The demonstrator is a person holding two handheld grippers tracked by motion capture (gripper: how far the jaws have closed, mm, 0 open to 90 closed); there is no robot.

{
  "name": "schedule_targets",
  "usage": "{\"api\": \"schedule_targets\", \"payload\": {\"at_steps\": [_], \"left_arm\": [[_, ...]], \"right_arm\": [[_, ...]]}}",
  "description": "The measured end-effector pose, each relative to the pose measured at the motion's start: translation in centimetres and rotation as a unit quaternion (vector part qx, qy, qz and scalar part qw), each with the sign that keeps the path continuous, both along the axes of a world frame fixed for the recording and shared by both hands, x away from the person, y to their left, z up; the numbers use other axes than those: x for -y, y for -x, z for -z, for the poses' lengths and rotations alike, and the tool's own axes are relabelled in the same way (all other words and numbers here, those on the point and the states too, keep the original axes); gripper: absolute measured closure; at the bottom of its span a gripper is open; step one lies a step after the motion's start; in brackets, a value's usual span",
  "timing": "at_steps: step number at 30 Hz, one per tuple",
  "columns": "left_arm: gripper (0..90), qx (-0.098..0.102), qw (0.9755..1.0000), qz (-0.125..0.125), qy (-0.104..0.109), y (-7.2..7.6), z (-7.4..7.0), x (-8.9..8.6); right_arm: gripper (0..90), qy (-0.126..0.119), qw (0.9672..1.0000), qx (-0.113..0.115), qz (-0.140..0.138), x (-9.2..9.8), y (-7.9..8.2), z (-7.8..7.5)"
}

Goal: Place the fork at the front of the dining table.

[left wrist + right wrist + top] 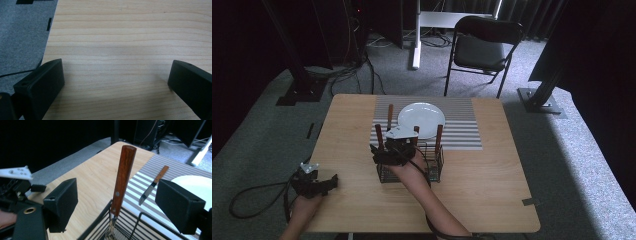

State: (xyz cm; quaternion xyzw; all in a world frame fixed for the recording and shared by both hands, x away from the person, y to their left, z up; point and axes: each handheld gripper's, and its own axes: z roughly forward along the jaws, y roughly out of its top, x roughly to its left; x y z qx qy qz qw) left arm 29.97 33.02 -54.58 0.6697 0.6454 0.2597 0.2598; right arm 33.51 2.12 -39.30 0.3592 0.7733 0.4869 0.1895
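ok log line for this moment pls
right tongs: open, around wooden-handled utensil upright in wire caddy | left tongs: open, over bare table | knife: on striped mat

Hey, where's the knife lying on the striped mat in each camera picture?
High view: the knife lies on the mat's left edge, left of the white plate.
Right gripper view: knife right of centre, beyond the wire basket.
Left gripper view: bare table.
Shared landmark: the striped mat.

Pretty dim room: grey carpet [562,150], a black folding chair [482,50] behind the wooden table [492,185], dark curtains at the back, cables [347,75] on the floor.
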Motion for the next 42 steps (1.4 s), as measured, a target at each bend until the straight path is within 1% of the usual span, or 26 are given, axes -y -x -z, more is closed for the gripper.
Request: {"api": "schedule_targets", "payload": {"at_steps": [2, 4, 6, 7, 9, 10, 11, 13, 15, 16, 18, 19, 20, 24, 26, 29, 30, 31, 32, 35, 38, 42], "left_arm": [[0.4, 0.0, 1.0, 0.0, 0.0, 0.0, 0.0, 0.0], [0.4, 0.0, 1.0, 0.0, 0.0, 0.0, 0.0, 0.0], [0.4, 0.0, 1.0, 0.0, 0.0, 0.0, 0.0, 0.0], [0.4, 0.0, 1.0, 0.0, 0.0, 0.0, 0.0, 0.0], [0.4, 0.0, 1.0, 0.0, 0.0, 0.0, 0.0, 0.0], [0.4, 0.0, 1.0, 0.0, 0.0, 0.0, 0.0, 0.0], [0.4, 0.0, 1.0, 0.0, 0.0, 0.0, 0.0, 0.0], [0.4, 0.0, 1.0, 0.0, 0.0, 0.0, 0.0, 0.0], [0.4, 0.0, 1.0, 0.0, 0.0, 0.0, 0.0, 0.0], [0.4, 0.0, 1.0, 0.0, 0.0, 0.0, 0.0, 0.0], [0.4, 0.0, 1.0, 0.0, 0.0, 0.0, 0.0, 0.0], [0.4, 0.0, 1.0, 0.0, 0.0, 0.0, 0.0, 0.0], [0.4, 0.0, 1.0, 0.0, 0.0, 0.0, 0.0, 0.0], [0.4, 0.0, 1.0, 0.0, 0.0, 0.0, 0.0, 0.0], [0.4, 0.0, 1.0, 0.0, 0.0, 0.0, 0.0, 0.0], [0.4, -0.001, 1.0, 0.0, 0.0, 0.0, 0.0, 0.0], [0.4, -0.002, 1.0, 0.001, 0.0, 0.0, 0.0, 0.0], [0.4, -0.002, 1.0, 0.001, 0.0, 0.0, 0.0, 0.0], [0.4, -0.001, 1.0, 0.0, 0.0, 0.0, 0.0, 0.0], [0.4, 0.0, 1.0, 0.0, 0.0, 0.0, 0.0, 0.0], [0.4, -0.001, 1.0, 0.0, 0.0, 0.0, 0.0, 0.0], [0.4, 0.0, 1.0, 0.0, 0.0, 0.0, 0.0, 0.0]], "right_arm": [[17.8, 0.0, 1.0, -0.001, 0.007, -0.4, -0.1, 0.1], [17.9, 0.006, 0.9999, 0.0, 0.015, -1.0, -0.3, 0.2], [20.6, 0.006, 0.9998, -0.005, 0.021, -1.4, -0.4, 0.3], [20.6, 0.005, 0.9996, -0.003, 0.028, -1.6, -0.6, 0.4], [20.6, 0.002, 0.9993, -0.011, 0.035, -1.8, -0.8, 0.5], [20.6, 0.003, 0.999, -0.013, 0.042, -1.9, -0.8, 0.6], [22.8, 0.006, 0.9985, -0.01, 0.053, -2.1, -0.9, 0.7], [24.2, 0.003, 0.9974, -0.02, 0.069, -2.4, -0.9, 0.8], [30.0, 0.008, 0.9959, -0.012, 0.09, -2.8, -0.9, 0.9], [31.5, 0.01, 0.9952, -0.012, 0.097, -3.1, -0.9, 0.9], [38.1, 0.02, 0.9929, -0.003, 0.117, -3.5, -0.8, 1.1], [38.1, 0.02, 0.9929, -0.003, 0.117, -3.5, -0.8, 1.1], [43.8, 0.018, 0.9915, -0.004, 0.129, -3.8, -0.9, 1.4], [50.5, 0.02, 0.9904, -0.003, 0.136, -4.2, -1.1, 1.8], [55.8, 0.023, 0.9901, -0.003, 0.138, -4.3, -1.2, 2.1], [56.4, 0.023, 0.9896, -0.007, 0.142, -4.3, -1.2, 2.3], [66.2, 0.022, 0.9894, -0.016, 0.143, -4.2, -1.2, 2.6], [66.2, 0.022, 0.9894, -0.016, 0.143, -4.2, -1.2, 2.6], [69.8, 0.031, 0.9901, -0.019, 0.136, -4.2, -1.3, 2.9], [70.7, 0.026, 0.99, -0.028, 0.136, -4.1, -1.4, 3.2], [74.4, 0.018, 0.9901, -0.031, 0.136, -3.9, -1.3, 3.2], [75.1, 0.009, 0.9905, -0.033, 0.133, -3.7, -1.4, 3.3]]}}
